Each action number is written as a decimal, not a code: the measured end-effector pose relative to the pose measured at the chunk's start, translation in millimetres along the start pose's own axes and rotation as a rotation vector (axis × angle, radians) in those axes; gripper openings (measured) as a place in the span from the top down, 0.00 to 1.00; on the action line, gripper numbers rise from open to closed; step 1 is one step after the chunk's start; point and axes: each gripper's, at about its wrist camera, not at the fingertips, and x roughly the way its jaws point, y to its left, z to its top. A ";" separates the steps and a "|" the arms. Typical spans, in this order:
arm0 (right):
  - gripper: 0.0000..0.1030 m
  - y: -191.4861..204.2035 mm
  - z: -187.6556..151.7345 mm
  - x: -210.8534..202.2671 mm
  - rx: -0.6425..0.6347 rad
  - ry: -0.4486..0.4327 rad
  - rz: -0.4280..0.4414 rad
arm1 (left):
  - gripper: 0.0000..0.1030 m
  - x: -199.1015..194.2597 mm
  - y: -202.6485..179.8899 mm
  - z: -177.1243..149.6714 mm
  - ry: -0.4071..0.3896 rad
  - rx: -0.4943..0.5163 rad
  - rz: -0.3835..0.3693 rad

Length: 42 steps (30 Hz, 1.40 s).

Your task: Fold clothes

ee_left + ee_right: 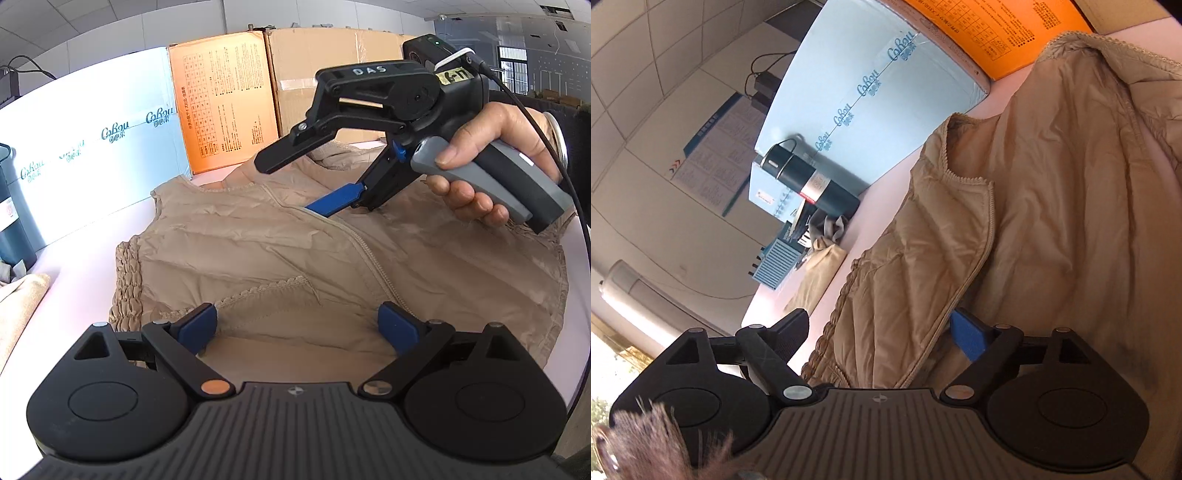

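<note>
A tan quilted vest (295, 251) lies spread front up on the pale table (81, 258), zipper running down its middle. At the near hem my left gripper (297, 328) stands open, its blue pads (197, 326) wide apart over the fabric. A hand holds my right gripper (295, 181) over the collar end, jaws open, with the lower blue finger (332, 201) resting on the vest by the zipper. In the right wrist view the vest (1034, 221) fills the right side. Its scalloped front edge runs between the open right gripper (882, 339) jaws, unpinched.
An orange box (221, 99), a brown carton (332, 74) and a pale blue box (92, 140) wall off the table's far side. A dark flask (812, 181) stands at the left end, with a folded tan cloth (18, 302) beside it.
</note>
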 end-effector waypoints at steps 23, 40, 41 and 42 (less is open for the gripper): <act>0.76 36.4 -17.2 1.6 -0.373 -0.150 -0.378 | 0.09 -30.2 39.0 -24.7 -0.015 -0.219 0.133; 0.43 40.8 -34.2 6.6 -0.269 -0.164 -0.300 | 0.08 -27.4 30.7 -23.1 -0.002 -0.185 0.174; 0.38 41.5 -37.7 -2.0 -0.255 -0.177 -0.282 | 0.08 -27.3 30.3 -22.9 -0.001 -0.184 0.176; 0.38 42.3 -42.0 -11.6 -0.239 -0.191 -0.262 | 0.08 -27.2 30.1 -22.7 -0.001 -0.183 0.177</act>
